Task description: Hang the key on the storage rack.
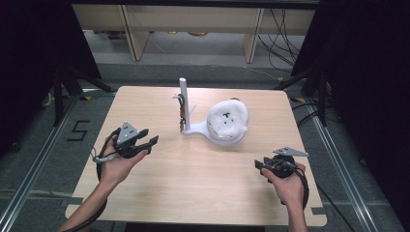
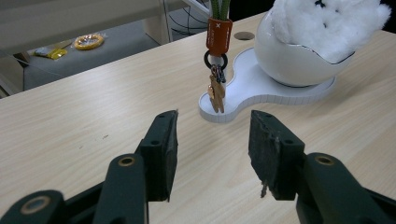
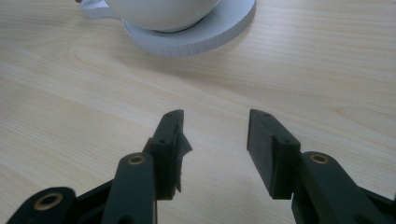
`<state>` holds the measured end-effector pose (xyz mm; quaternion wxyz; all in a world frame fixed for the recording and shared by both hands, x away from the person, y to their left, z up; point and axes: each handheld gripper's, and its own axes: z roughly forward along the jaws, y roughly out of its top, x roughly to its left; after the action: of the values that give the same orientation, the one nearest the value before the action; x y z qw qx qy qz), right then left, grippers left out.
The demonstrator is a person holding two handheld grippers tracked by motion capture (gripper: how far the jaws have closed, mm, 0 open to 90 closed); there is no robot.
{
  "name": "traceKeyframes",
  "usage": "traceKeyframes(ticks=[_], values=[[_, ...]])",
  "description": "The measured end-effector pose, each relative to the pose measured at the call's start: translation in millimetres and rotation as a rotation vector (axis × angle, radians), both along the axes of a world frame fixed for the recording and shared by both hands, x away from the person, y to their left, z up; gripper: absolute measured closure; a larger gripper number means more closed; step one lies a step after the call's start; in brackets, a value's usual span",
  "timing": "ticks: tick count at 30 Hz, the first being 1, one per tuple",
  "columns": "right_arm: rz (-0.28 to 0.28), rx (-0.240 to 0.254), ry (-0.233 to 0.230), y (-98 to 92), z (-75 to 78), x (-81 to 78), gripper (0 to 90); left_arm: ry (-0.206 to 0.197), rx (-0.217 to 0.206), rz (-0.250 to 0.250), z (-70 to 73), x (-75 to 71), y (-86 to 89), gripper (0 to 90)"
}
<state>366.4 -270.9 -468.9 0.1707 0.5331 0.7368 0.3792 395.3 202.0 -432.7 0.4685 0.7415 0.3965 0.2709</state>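
A white stand [image 1: 196,129] sits mid-table with an upright post [image 1: 183,96]. A small keychain [image 1: 182,116] [image 2: 216,88] hangs from the post under an orange tag [image 2: 219,36]. On the stand's round end rests a white bowl [image 1: 225,136] [image 2: 294,60] holding a fluffy white plush toy [image 1: 228,117] [image 2: 327,23]. My left gripper [image 1: 147,141] [image 2: 214,116] is open and empty, left of the stand and pointing at the keychain. My right gripper [image 1: 258,165] [image 3: 215,114] is open and empty near the table's right front, facing the bowl [image 3: 163,11] and its base [image 3: 201,37].
The wooden table [image 1: 203,188] has a small round hole [image 2: 244,35] behind the stand. Wooden shelving [image 1: 193,24] and loose cables [image 1: 283,43] stand beyond the far edge. Dark curtains flank both sides. A yellow tape roll [image 2: 88,42] lies on the floor.
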Motion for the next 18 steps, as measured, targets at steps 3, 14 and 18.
traceKeyframes(ticks=[3,14,18], values=[[0.001,0.012,0.008,0.9,-0.7,0.2,56.6,-0.006,-0.012,0.006,-2.1,-5.9,6.1,51.1],[-0.003,0.017,0.014,1.1,-1.8,0.1,56.3,-0.021,-0.032,0.028,-14.0,-27.7,24.7,49.4],[-0.002,0.016,0.014,0.6,-2.1,-0.1,56.2,-0.030,-0.040,0.040,-19.6,-35.1,31.7,48.1]])
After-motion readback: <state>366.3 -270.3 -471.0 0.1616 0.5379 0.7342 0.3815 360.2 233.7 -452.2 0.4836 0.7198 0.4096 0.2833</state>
